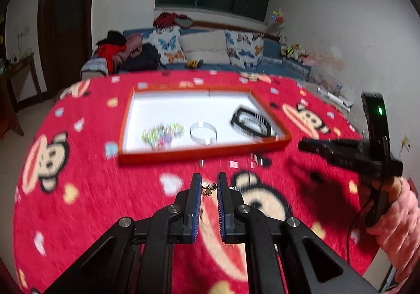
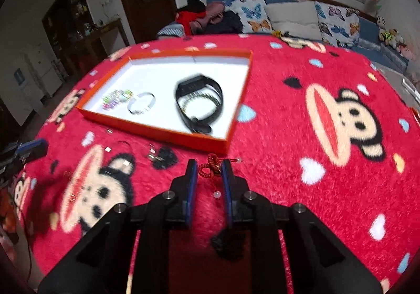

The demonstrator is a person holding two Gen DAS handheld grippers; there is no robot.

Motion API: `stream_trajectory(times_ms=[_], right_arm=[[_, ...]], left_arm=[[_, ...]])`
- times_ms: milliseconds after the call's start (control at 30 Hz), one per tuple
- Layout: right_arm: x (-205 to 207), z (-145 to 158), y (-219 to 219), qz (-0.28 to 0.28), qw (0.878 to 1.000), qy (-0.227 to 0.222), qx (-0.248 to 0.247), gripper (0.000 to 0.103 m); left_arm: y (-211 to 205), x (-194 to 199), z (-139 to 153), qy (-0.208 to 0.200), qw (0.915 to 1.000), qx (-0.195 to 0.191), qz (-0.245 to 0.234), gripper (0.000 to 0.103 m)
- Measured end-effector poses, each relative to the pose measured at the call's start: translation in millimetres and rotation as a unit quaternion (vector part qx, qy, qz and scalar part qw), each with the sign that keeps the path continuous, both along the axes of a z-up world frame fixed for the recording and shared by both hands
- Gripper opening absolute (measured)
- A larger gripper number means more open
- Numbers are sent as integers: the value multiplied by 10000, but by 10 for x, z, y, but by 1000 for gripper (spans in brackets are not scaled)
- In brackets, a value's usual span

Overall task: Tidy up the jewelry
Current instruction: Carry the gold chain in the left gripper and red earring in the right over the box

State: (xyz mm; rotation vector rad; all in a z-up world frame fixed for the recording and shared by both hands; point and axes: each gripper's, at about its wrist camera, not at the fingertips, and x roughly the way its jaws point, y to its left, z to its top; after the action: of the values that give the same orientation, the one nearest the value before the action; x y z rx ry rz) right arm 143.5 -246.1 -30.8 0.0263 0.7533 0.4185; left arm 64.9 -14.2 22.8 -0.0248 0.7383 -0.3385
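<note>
In the left wrist view my left gripper (image 1: 209, 183) is shut on a thin gold chain with small heart charms (image 1: 209, 187), held just above the red cloth. My right gripper (image 2: 209, 165) is shut on a red cord bracelet (image 2: 211, 168), and a white bead (image 2: 216, 194) dangles from the cord. The orange tray (image 1: 204, 154) (image 2: 157, 131) lies beyond both grippers. It holds a colourful bead bracelet (image 1: 162, 135) (image 2: 116, 99), a silver bangle (image 1: 204, 133) (image 2: 141, 106) and a black watch band (image 1: 252, 123) (image 2: 199, 104).
Small shiny loose pieces (image 2: 126, 162) (image 1: 233, 164) lie on the red monkey-print cloth (image 2: 315, 175) in front of the tray. A hand in a pink sleeve (image 1: 393, 215) holds the right gripper (image 1: 328, 147). A sofa (image 1: 204, 52) stands behind the table.
</note>
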Motion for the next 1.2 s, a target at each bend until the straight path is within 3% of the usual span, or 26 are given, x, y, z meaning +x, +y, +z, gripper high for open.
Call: stream_trajectory(times_ms=[167, 433, 900, 1033, 1200], right_arm=[[93, 201, 38, 104, 9996, -167, 223, 19], [309, 400, 98, 135, 9985, -368, 389, 19], [576, 566, 188, 179, 9976, -526, 410, 19], [666, 512, 218, 162, 9982, -469, 341, 19], [789, 375, 234, 91, 9992, -305, 242, 19]], left_arm=[[76, 296, 346, -277, 9996, -99, -50, 12], [53, 771, 621, -464, 9989, 92, -64, 12], [106, 1410, 1272, -988, 9946, 311, -11, 12], [121, 1691, 1264, -920, 9950, 378, 35, 12], [102, 2007, 966, -633, 9962, 596, 88, 12]])
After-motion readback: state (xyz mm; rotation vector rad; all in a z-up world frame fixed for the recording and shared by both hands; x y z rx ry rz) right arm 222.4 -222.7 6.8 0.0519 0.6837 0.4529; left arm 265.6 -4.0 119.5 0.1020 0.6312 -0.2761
